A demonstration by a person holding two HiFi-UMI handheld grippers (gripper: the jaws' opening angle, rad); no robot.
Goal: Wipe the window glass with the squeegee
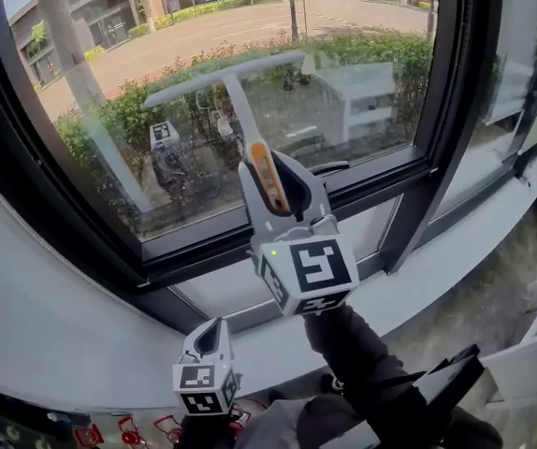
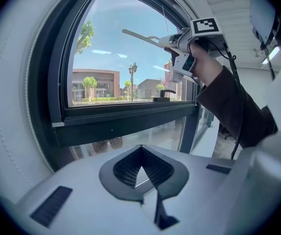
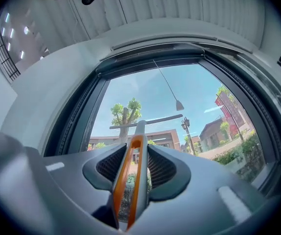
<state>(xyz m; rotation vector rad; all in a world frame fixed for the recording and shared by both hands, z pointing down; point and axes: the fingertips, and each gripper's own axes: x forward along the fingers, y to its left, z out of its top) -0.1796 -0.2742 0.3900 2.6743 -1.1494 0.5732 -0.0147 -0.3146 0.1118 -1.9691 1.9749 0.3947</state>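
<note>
With the right claw (image 1: 268, 178) clamped on the squeegee (image 1: 237, 110) and the left claw (image 2: 141, 166) closed, empty — a tilted blade (image 1: 203, 80) could skip and streak the glass (image 1: 353, 82).

Squeegee (image 1: 236, 101): 1, w/ 1 blade and 1 orange-lined handle. Grippers: 2, i.e. right gripper (image 1: 270, 171) and left gripper (image 1: 211, 327). Marker cubes: 2, 1 per gripper, i.e. right cube (image 1: 308, 271) and left cube (image 1: 203, 386). Of the person, 1 dark sleeve (image 1: 367, 368) shows. Glass panes in head view: 3 for sure, namely big upper pane (image 1: 343, 36), lower pane (image 1: 236, 293) and side pane (image 1: 516, 36); prob. a 4th low on the right, hard to make out. Window handle (image 1: 329, 167): 1. Pull cord (image 3: 178, 105): 1. Near tree trunk (image 1: 67, 45) outside: 1.
</note>
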